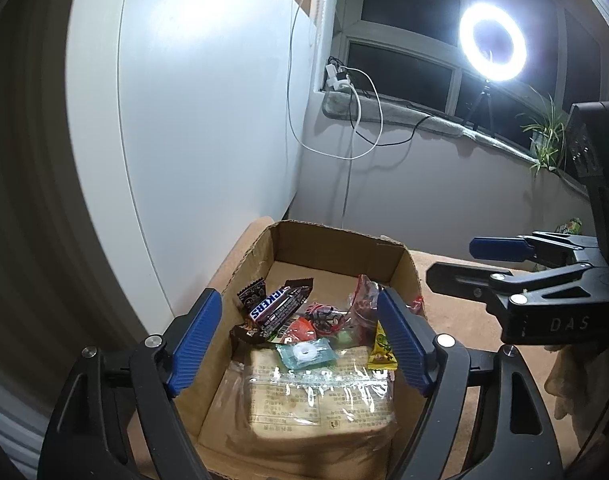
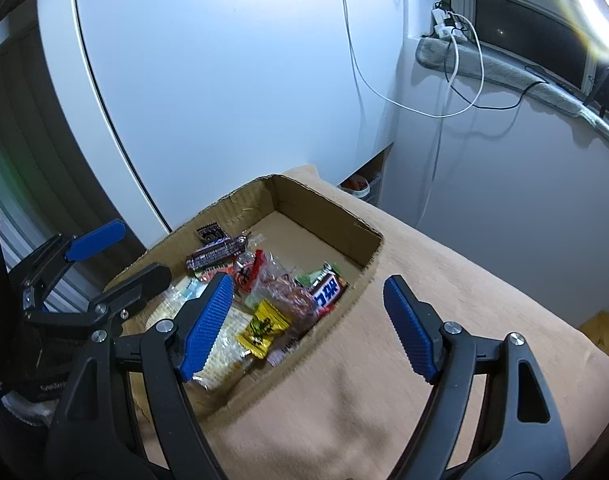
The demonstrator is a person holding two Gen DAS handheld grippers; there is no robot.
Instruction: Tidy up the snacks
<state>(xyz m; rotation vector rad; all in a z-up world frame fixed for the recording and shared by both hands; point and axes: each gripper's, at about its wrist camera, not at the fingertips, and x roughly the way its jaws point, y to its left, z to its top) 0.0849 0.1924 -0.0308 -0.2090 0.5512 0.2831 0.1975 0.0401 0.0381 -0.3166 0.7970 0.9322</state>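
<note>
An open cardboard box [image 1: 336,248] [image 2: 324,212] sits on a tan cloth and holds several snacks: a Snickers bar [image 1: 278,304] [image 2: 216,255], a large clear-wrapped cracker pack [image 1: 320,396], a small teal candy [image 1: 304,356], a yellow packet [image 1: 380,354] [image 2: 264,328], and a red-and-blue bar [image 2: 328,292]. My left gripper [image 1: 300,336] is open and empty, hovering over the box's near end. My right gripper [image 2: 308,324] is open and empty above the box's right edge; it also shows in the left wrist view [image 1: 464,264].
The tan cloth [image 2: 444,300] covers the surface to the right of the box. A white cabinet [image 1: 184,120] stands close behind and left. A window sill with cables, a ring light [image 1: 492,42] and a plant [image 1: 544,136] lies at the back.
</note>
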